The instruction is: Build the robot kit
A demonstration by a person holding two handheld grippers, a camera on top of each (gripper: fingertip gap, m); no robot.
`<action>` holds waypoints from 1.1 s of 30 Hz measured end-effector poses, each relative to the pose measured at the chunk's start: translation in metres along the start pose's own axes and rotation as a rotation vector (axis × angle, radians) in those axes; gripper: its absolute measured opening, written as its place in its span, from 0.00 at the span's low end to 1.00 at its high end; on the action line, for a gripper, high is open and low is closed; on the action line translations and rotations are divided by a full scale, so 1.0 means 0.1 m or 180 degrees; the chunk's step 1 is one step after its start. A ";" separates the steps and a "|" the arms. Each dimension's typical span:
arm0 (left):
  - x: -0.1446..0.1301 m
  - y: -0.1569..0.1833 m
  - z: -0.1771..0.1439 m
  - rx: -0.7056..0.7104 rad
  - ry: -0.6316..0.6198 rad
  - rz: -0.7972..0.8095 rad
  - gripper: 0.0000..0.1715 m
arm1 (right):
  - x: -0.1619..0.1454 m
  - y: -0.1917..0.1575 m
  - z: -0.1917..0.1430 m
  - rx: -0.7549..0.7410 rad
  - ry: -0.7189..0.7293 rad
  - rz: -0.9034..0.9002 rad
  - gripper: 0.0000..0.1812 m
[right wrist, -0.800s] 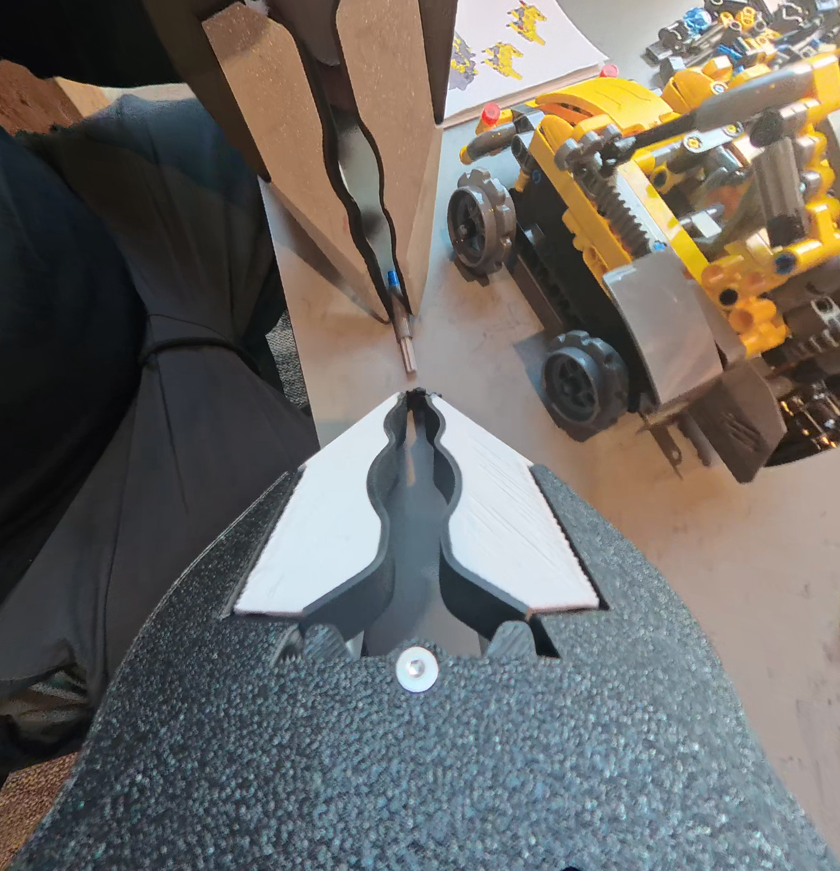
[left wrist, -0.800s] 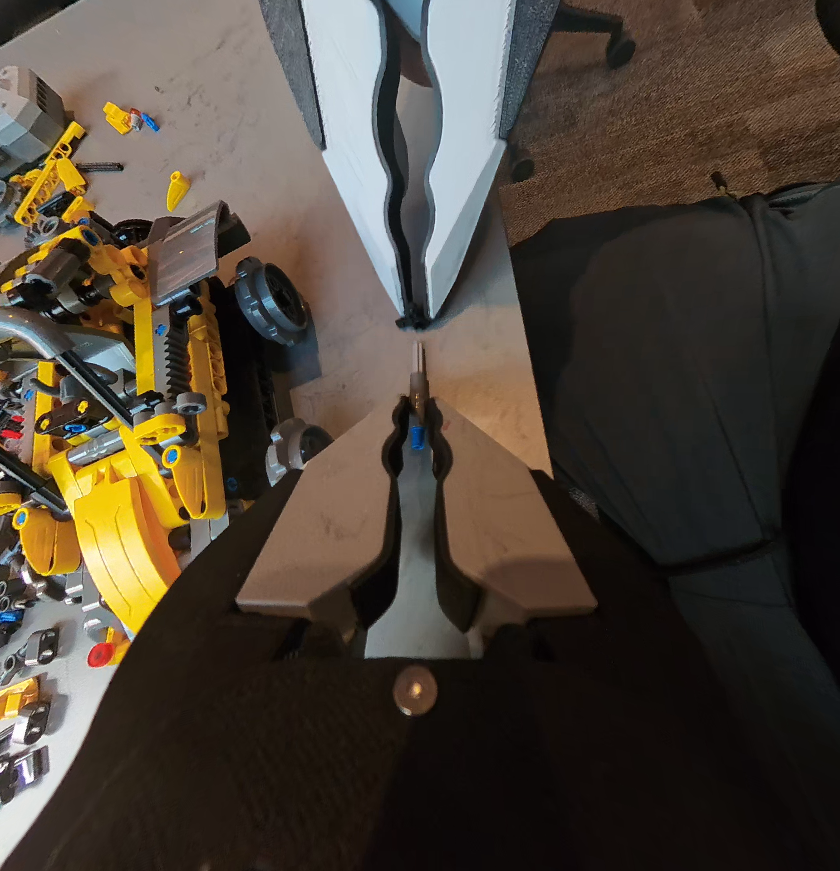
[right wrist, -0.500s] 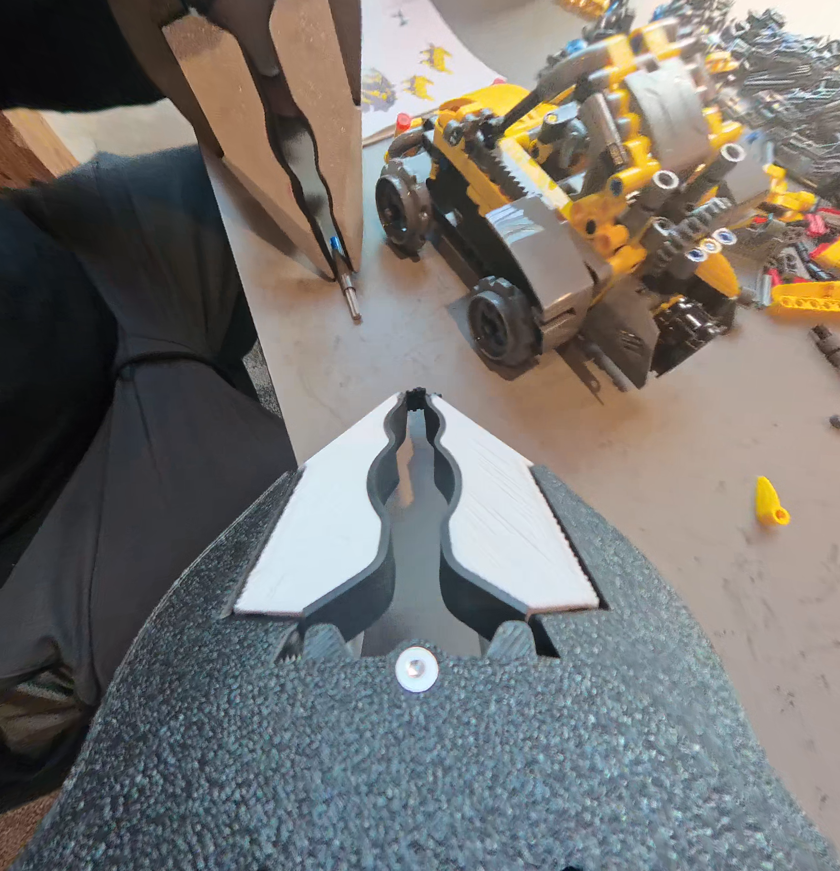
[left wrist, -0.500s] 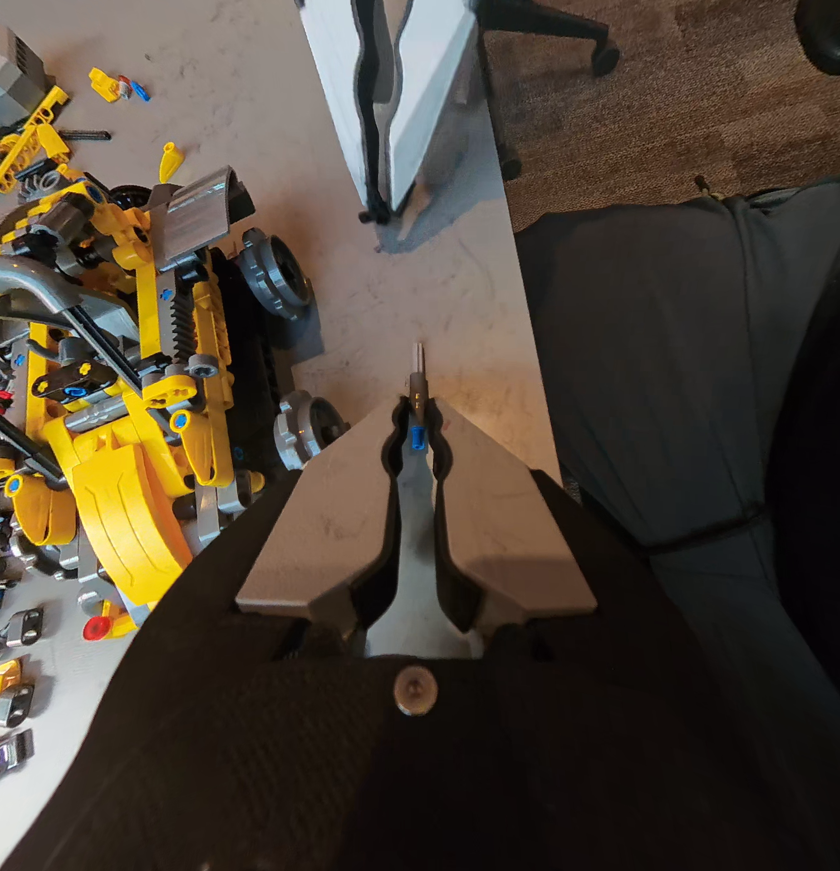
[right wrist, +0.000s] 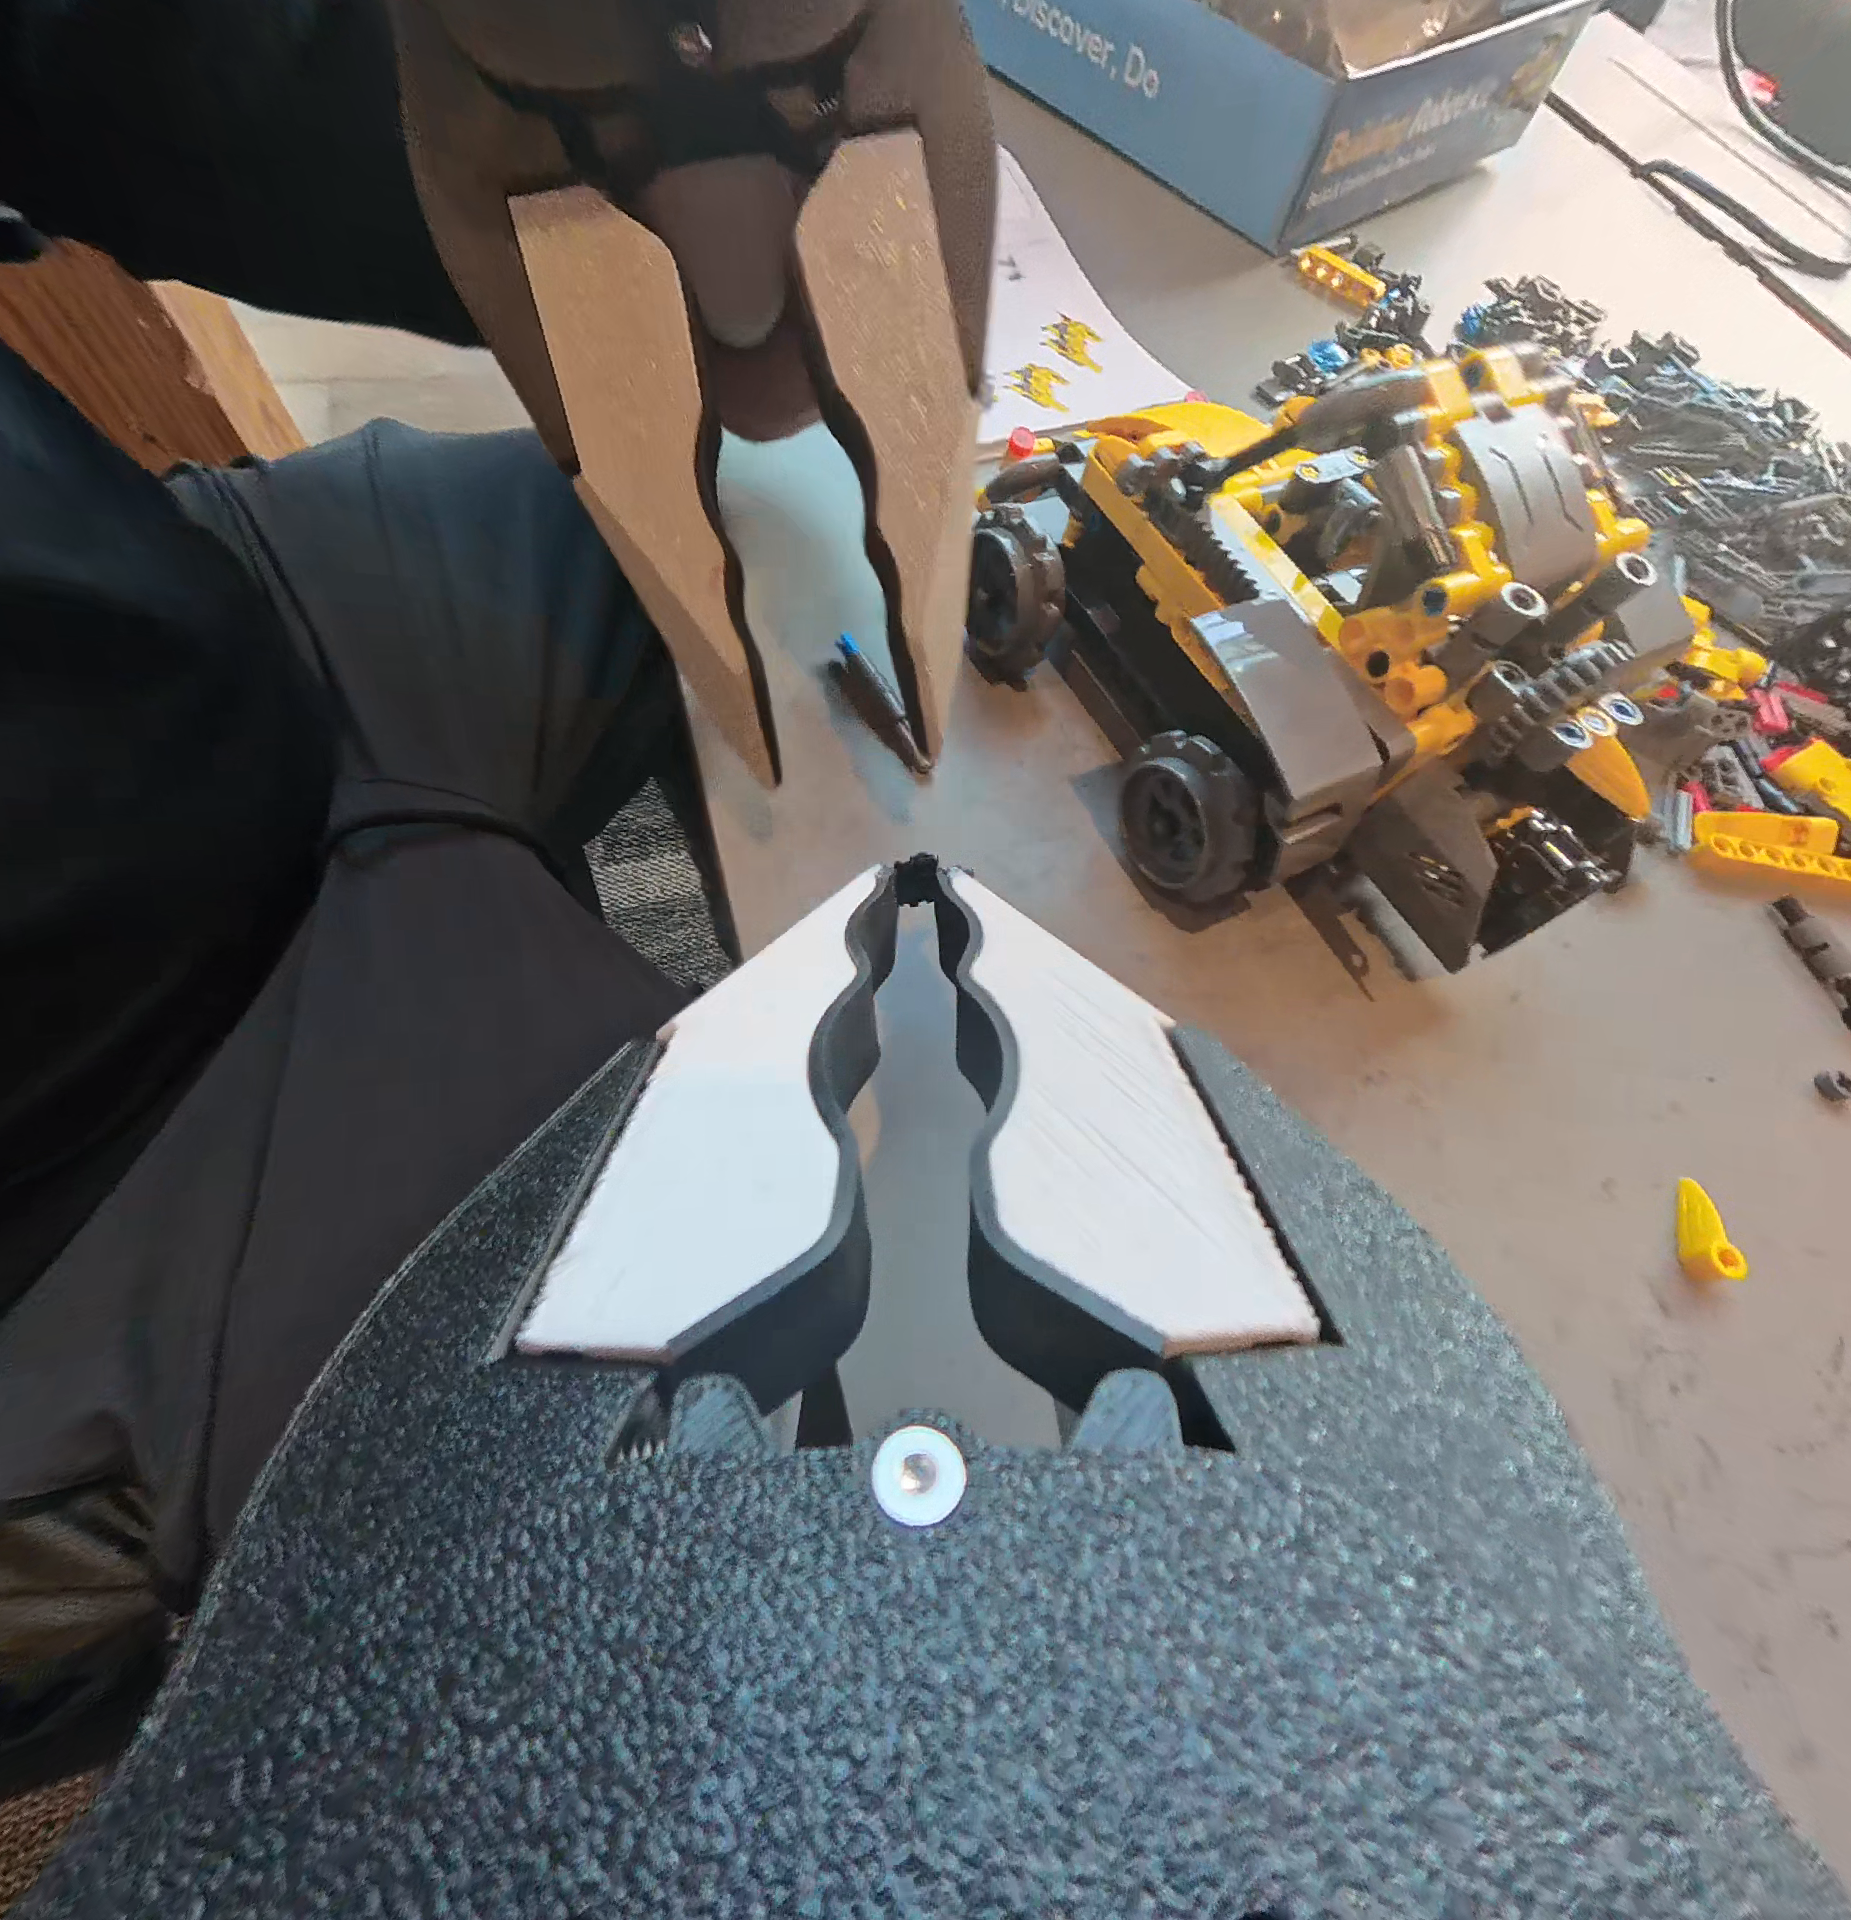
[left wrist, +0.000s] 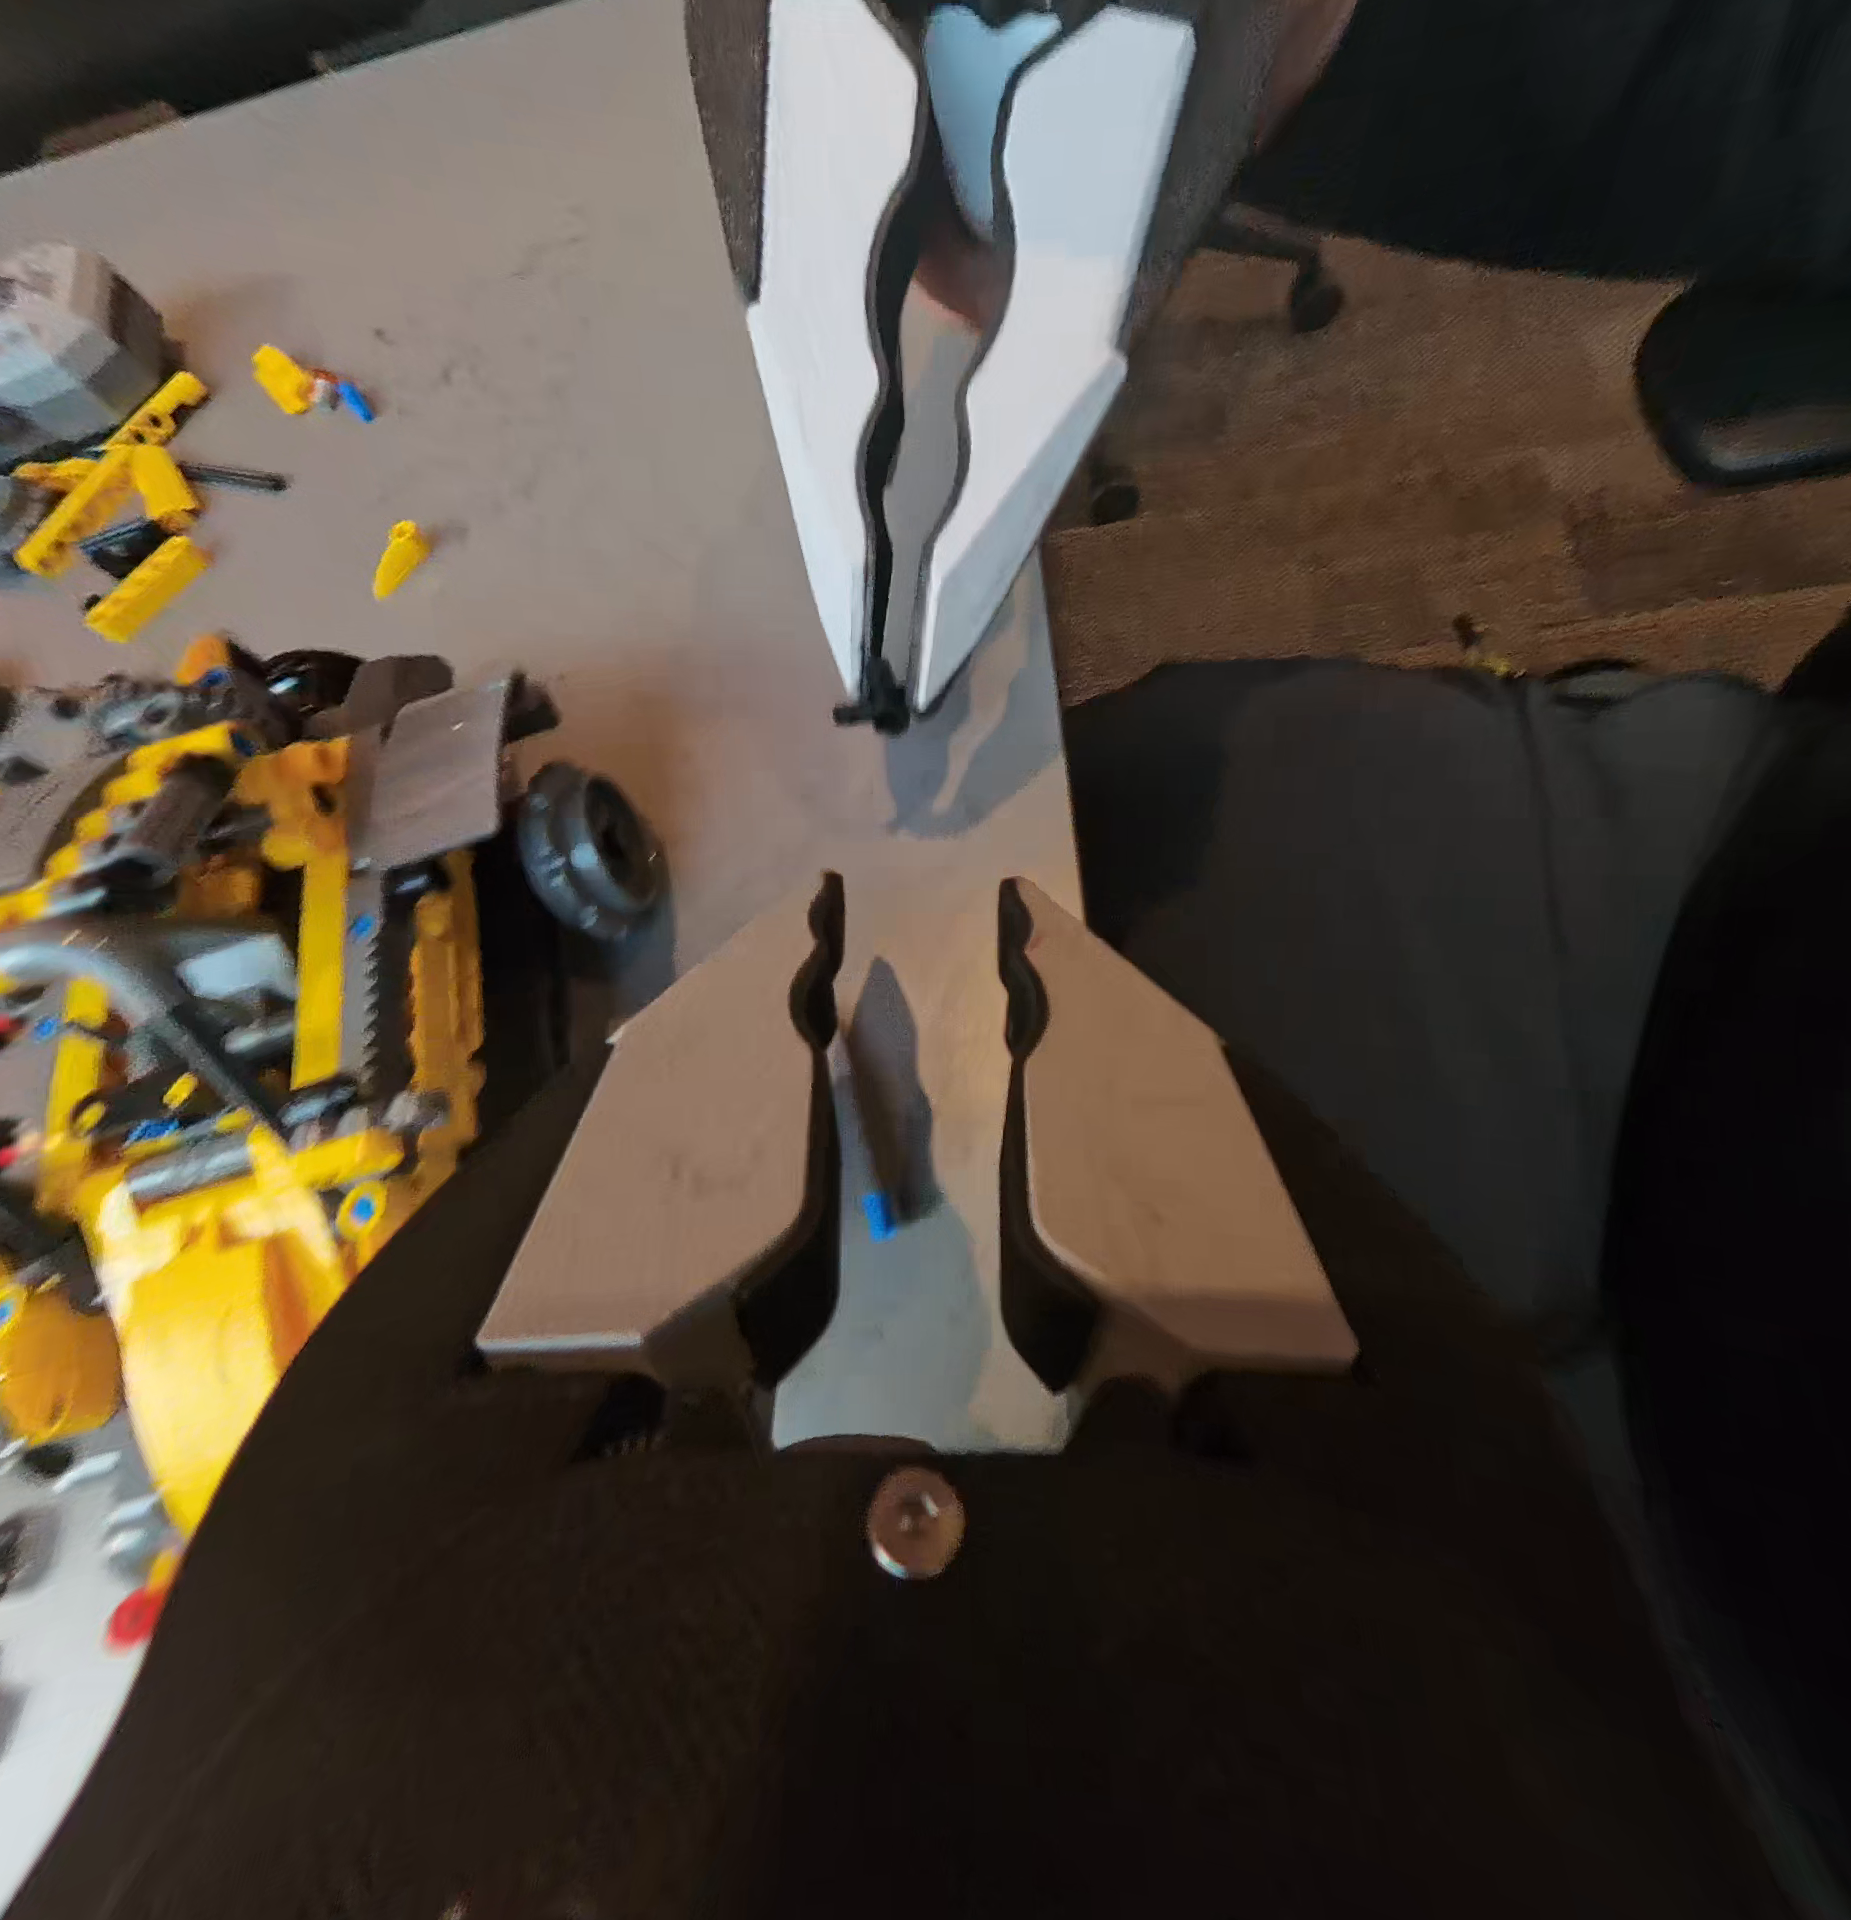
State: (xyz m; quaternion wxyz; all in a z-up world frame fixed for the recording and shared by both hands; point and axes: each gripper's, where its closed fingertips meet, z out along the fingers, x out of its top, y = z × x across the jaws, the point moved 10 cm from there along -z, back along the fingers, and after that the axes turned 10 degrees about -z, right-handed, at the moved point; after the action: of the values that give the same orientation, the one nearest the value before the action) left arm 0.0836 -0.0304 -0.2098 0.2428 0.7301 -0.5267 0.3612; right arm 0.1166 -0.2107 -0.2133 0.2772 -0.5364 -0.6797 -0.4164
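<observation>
My left gripper [left wrist: 917, 891] is open and empty, just above the table near its edge. A dark axle with a blue pin on its end [left wrist: 883, 1132] lies on the table between its fingers, and also shows in the right wrist view [right wrist: 879, 691]. My right gripper [right wrist: 916, 883] is shut on a small black piece [right wrist: 915, 875], which also shows in the left wrist view [left wrist: 877, 704]. The two grippers face each other tip to tip with a gap between them. A yellow and grey brick-built vehicle [right wrist: 1368, 623] stands beside them on the table [left wrist: 588, 312].
A pile of loose parts [right wrist: 1731, 468], a blue box [right wrist: 1264, 125] and an instruction booklet [right wrist: 1066, 343] lie beyond the vehicle. A yellow cone piece [right wrist: 1705, 1231] lies alone. A person's dark-clothed legs [left wrist: 1420, 1039] are at the table edge. A chair base [left wrist: 1305, 281] stands on the carpet. My two grippers' fingertips are within a few centimetres of each other.
My left gripper has opened and let go of the axle, which now lies on the table. My right gripper, still shut on the black piece, has moved back closer to the left one.
</observation>
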 end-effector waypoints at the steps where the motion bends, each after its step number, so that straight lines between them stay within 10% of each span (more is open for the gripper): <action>1: 0.04 0.01 0.05 -0.0058 -0.0024 -0.0060 0.16 | 0.02 -0.02 0.01 0.0042 0.0020 0.0002 0.02; 14: 0.05 0.07 0.16 -0.0752 0.0156 -0.0343 0.08 | 0.17 -0.25 0.04 0.0280 0.0068 -0.0461 0.02; 33: -0.05 -0.03 0.14 -0.0002 -0.0056 -0.0723 0.07 | 0.03 -0.11 0.19 -0.0409 -0.0510 0.0132 0.00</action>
State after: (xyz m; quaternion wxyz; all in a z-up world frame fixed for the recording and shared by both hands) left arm 0.0897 -0.0370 -0.2225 0.2779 0.7882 -0.4428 0.3248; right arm 0.1065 -0.1936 -0.2235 0.1955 -0.5986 -0.6604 -0.4091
